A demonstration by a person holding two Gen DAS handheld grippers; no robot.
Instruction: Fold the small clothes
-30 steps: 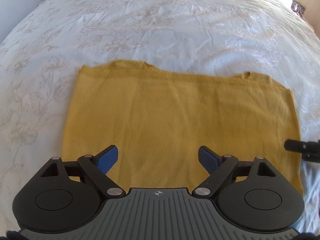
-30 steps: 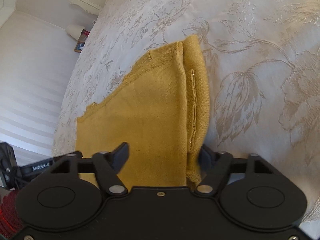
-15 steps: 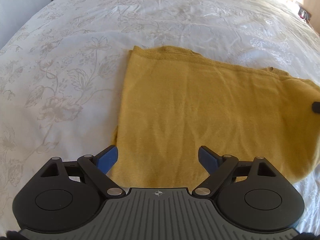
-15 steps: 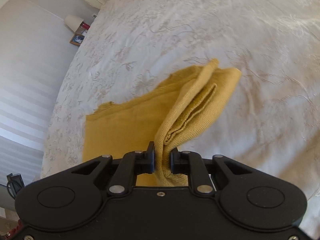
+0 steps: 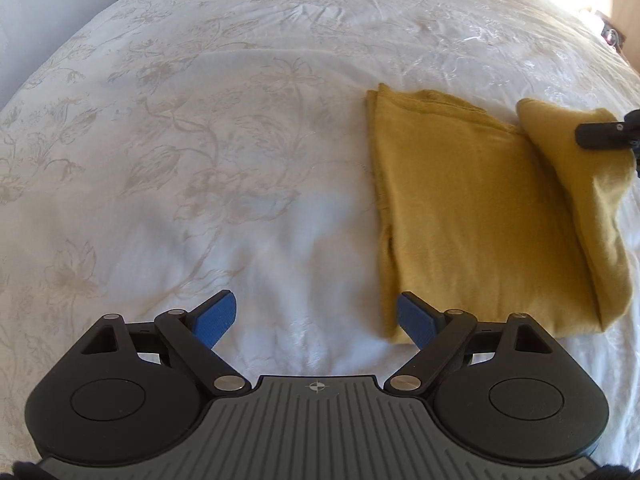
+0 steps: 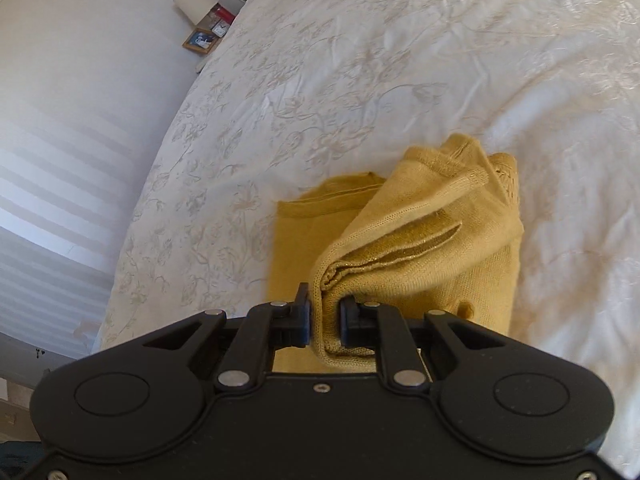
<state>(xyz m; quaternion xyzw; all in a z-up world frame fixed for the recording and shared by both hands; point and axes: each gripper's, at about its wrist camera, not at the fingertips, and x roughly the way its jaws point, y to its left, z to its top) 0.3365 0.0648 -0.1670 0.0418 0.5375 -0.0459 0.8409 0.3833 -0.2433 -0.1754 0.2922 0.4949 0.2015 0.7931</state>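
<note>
- The yellow knit top [image 5: 472, 216] lies on the white bedspread [image 5: 200, 160], ahead of the left tongs [image 5: 316, 320] and off to their right side.
- The left tongs are wide open and hold nothing. Their right blue pad [image 5: 416, 320] sits just over the near edge of the top.
- The right tongs [image 6: 324, 320] are closed tight on a bunched edge of the top and lift that part up off the flat part.
- The top looks soft, light and floppy. It will sag and droop where nothing holds it.
- I think a good place to grab is an edge or corner, pinching all the layers together so none slip out.
</note>
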